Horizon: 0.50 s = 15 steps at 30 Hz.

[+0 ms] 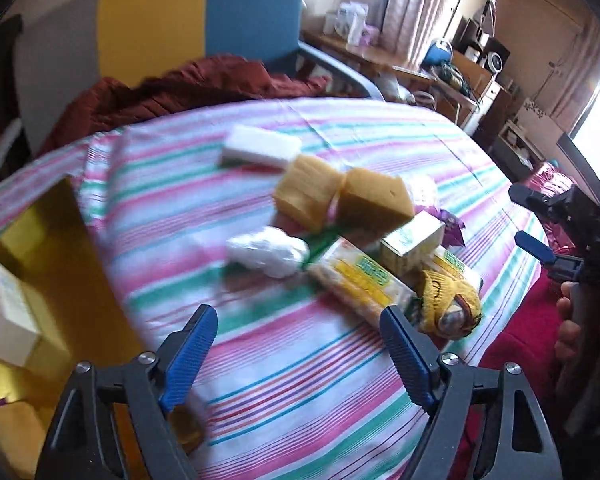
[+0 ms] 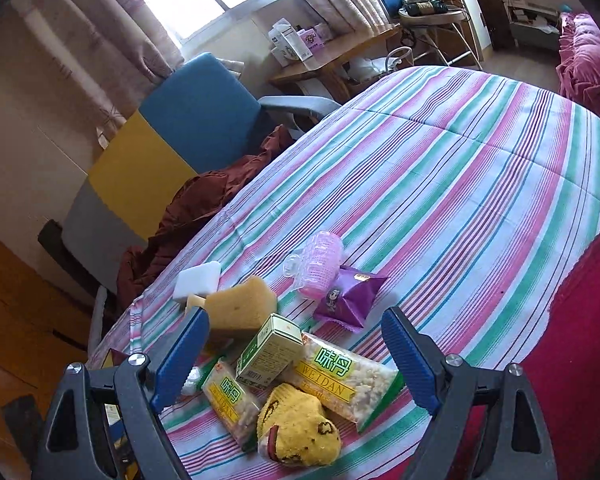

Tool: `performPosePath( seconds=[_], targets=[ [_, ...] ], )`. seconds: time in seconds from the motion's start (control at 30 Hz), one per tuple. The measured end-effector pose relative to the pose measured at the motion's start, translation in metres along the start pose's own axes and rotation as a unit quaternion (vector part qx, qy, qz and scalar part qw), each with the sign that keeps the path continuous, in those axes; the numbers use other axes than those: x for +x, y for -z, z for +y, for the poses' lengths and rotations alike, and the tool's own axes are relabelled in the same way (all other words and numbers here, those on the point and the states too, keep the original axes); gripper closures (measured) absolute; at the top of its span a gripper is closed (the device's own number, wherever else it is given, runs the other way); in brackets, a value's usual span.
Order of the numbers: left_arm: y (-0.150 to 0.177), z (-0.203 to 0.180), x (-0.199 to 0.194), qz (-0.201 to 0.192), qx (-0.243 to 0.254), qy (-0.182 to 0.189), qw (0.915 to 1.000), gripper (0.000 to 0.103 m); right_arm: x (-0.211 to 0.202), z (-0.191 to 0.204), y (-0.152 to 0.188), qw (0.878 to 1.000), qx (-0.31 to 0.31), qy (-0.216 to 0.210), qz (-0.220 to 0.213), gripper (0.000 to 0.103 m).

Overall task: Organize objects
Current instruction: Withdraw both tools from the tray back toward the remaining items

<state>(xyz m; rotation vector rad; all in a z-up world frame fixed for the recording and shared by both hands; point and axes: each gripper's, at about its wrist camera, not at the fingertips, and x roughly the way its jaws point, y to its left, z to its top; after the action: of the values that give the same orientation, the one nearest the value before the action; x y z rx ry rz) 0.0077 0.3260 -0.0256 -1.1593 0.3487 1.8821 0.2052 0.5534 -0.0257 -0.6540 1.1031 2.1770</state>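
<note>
A heap of small objects lay near one edge of the striped cloth (image 2: pixel 440 184): two snack packets (image 2: pixel 342 380), a small green carton (image 2: pixel 268 350), a yellow knitted toy (image 2: pixel 300 428), tan sponges (image 1: pixel 342 196), a white block (image 1: pixel 260 146) and a purple pouch (image 2: pixel 350 294). Beyond them the cloth lay bare and wide. The right gripper (image 2: pixel 296 344) hung above the heap, fingers wide and holding nothing. The left gripper (image 1: pixel 298 342) was likewise spread and empty. Beside it, a gold box (image 1: pixel 60 240) held a pale carton (image 1: pixel 8 320).
</note>
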Motion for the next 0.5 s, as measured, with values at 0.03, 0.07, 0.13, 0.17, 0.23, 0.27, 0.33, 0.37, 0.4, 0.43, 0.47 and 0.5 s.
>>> performPosePath(
  seconds=[0.03, 0.07, 0.13, 0.17, 0.23, 0.27, 0.33, 0.37, 0.4, 0.43, 0.47, 0.5],
  targets=[
    [-0.001, -0.003, 0.009, 0.009, -0.004, 0.001, 0.9999, 0.021, 0.000, 0.000, 0.000, 1.000, 0.000, -0.001, 0.000, 0.013],
    [-0.003, -0.005, 0.018, 0.020, -0.011, 0.000, 0.9997, 0.023, 0.000, 0.001, 0.000, 1.000, -0.001, -0.003, 0.000, 0.013],
    [-0.005, -0.007, 0.033, 0.036, -0.024, 0.005, 0.9990, 0.025, 0.000, 0.002, 0.000, 1.000, -0.005, -0.005, 0.000, 0.013],
    [-0.006, -0.008, 0.040, 0.044, -0.032, 0.004, 0.9985, 0.025, 0.001, 0.002, 0.000, 1.000, -0.006, -0.007, 0.000, 0.013],
    [-0.007, -0.010, 0.050, 0.053, -0.041, 0.003, 0.9977, 0.025, 0.001, 0.003, 0.000, 1.000, -0.007, -0.009, 0.002, 0.013],
    [-0.008, -0.013, 0.056, 0.059, -0.046, 0.004, 0.9972, 0.025, 0.001, 0.003, 0.000, 1.000, -0.007, -0.010, 0.003, 0.013],
    [-0.011, -0.015, 0.062, 0.065, -0.051, 0.003, 0.9965, 0.025, 0.001, 0.003, 0.000, 1.000, -0.006, -0.013, 0.004, 0.013],
    [-0.013, -0.017, 0.066, 0.067, -0.053, 0.000, 0.9964, 0.025, 0.001, 0.003, 0.000, 1.000, -0.006, -0.014, 0.005, 0.013],
    [-0.016, -0.019, 0.069, 0.068, -0.057, 0.001, 0.9961, 0.025, 0.002, 0.003, 0.000, 1.000, -0.006, -0.015, 0.006, 0.013],
    [-0.019, -0.021, 0.072, 0.068, -0.063, 0.003, 0.9957, 0.025, 0.002, 0.003, 0.000, 1.000, -0.006, -0.016, 0.007, 0.013],
    [-0.022, -0.023, 0.075, 0.069, -0.068, 0.003, 0.9953, 0.025, 0.002, 0.003, 0.001, 1.000, -0.006, -0.018, 0.008, 0.013],
    [-0.024, -0.025, 0.077, 0.069, -0.070, 0.001, 0.9951, 0.025, 0.002, 0.002, 0.001, 1.000, -0.005, -0.019, 0.009, 0.013]
  ],
)
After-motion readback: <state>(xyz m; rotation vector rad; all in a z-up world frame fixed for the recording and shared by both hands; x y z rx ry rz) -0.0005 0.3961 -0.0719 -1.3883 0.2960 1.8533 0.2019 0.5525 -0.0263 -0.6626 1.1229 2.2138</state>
